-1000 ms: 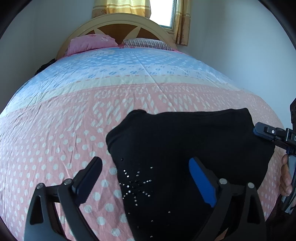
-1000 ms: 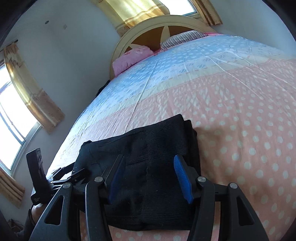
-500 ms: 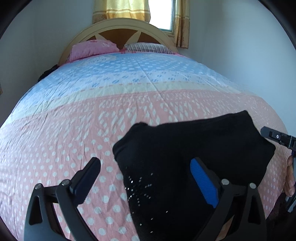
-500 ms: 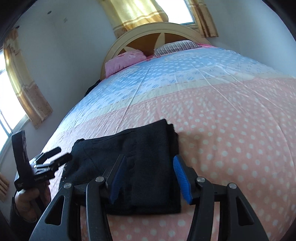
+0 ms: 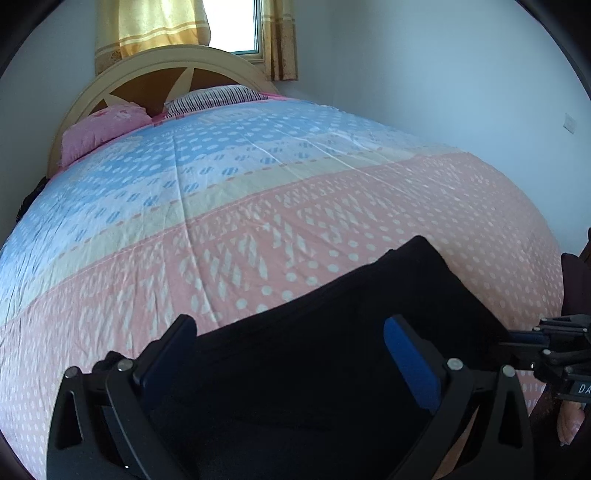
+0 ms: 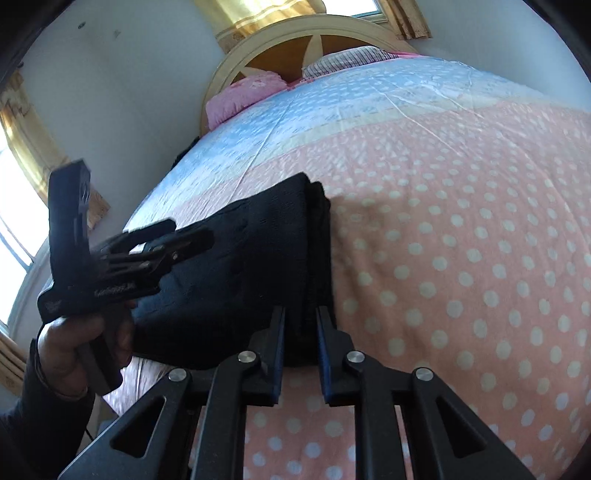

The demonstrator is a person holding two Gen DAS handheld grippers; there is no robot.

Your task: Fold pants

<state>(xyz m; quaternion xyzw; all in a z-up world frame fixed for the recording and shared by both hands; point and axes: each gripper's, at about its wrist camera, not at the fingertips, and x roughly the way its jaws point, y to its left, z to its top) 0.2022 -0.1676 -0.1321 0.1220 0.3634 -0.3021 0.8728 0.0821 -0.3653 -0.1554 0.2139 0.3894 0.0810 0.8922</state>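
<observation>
Wide bed, smooth quilted cover banded blue, cream and dotted pink. At its near edge, black knit pants, folded to a thick rectangle. Above the pants' left part, left gripper, jaws spread wide, empty. Pinching the pants' right folded edge, right gripper, jaws closing.

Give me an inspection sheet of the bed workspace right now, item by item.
Surface: bedspread, pink dotted near, blue farther.
Job's things: black pants folded flat at the near edge.
Clutter: nothing seen.
Grippers: right claw closing on the pants' near right edge; left claw open above the pants.
Cables: nothing seen.
Surroundings: pink pillow, striped pillow, headboard, curtains, white walls.
</observation>
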